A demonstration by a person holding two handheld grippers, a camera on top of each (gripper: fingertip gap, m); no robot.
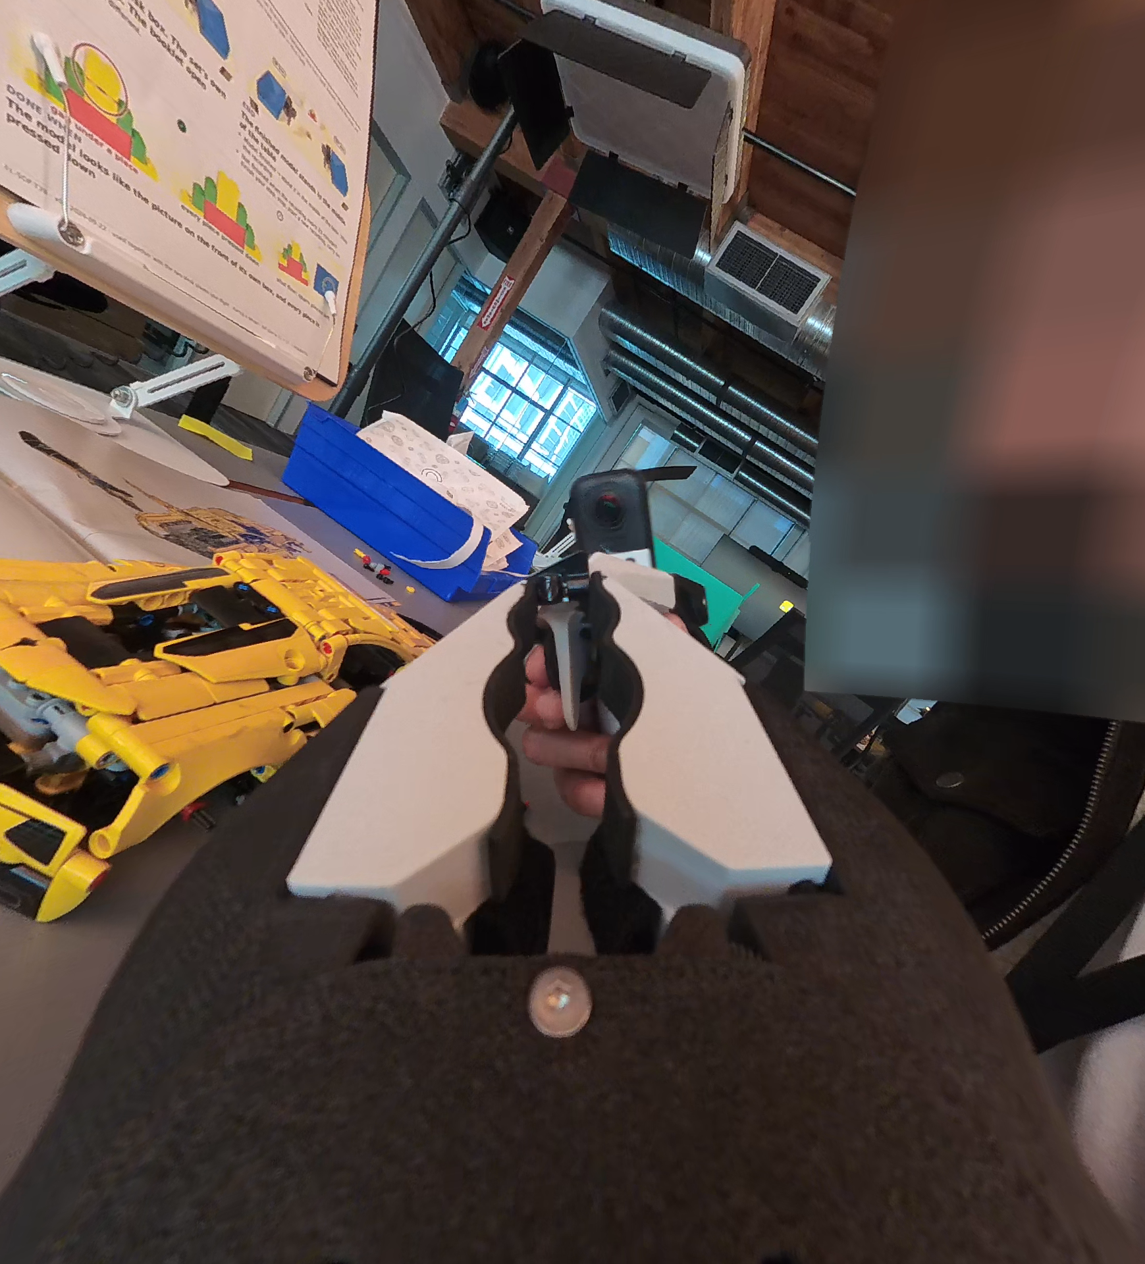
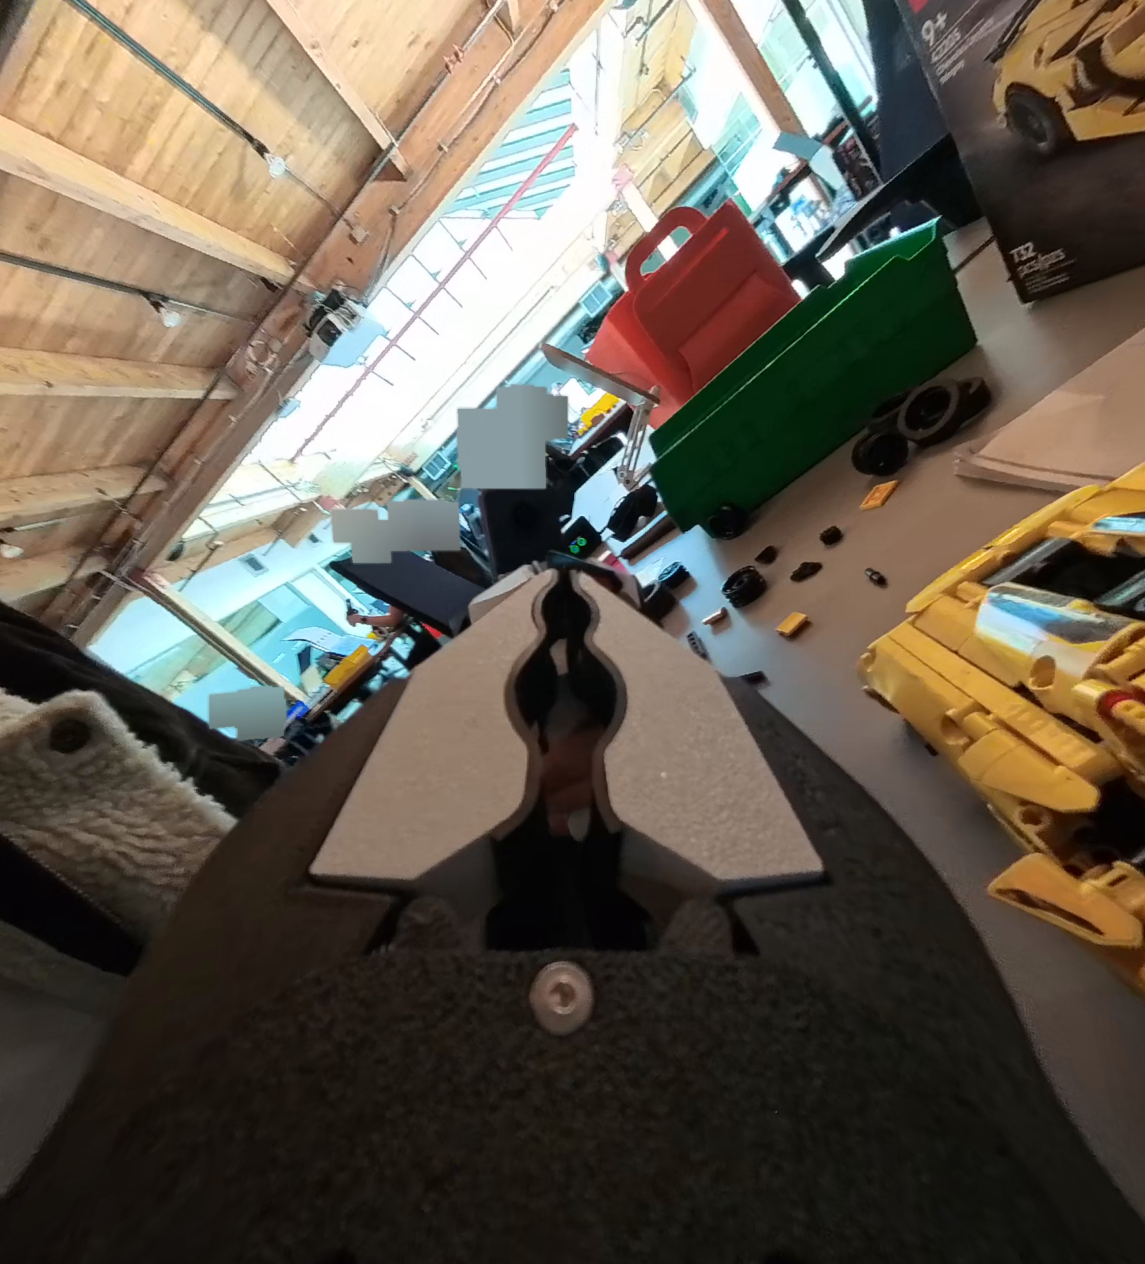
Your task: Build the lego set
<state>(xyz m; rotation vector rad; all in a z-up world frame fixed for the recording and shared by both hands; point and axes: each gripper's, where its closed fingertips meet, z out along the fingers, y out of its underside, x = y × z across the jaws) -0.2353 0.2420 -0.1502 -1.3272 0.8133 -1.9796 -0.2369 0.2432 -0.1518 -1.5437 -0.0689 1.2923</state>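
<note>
In the left wrist view the left gripper (image 1: 559,615) is lifted off the table and aimed at the other tool; its jaws are drawn close, tips nearly meeting, with nothing between them. The yellow car (image 1: 138,704) lies to its left on the table, with a blue bin (image 1: 385,499) behind it and an instruction board (image 1: 173,171) above.

In the right wrist view the right gripper (image 2: 559,581) is also raised, jaws narrow and empty. The car (image 2: 1062,718) sits to its right, well apart.

Judging by this, no piece is in hand; the next pick needs both tools lowered and opened before closing squarely on one part.

Only the right view shows the loose wheels (image 2: 925,417), small pieces (image 2: 792,624), green bin (image 2: 822,390) and set box (image 2: 1069,137); only the left shows the board.
</note>
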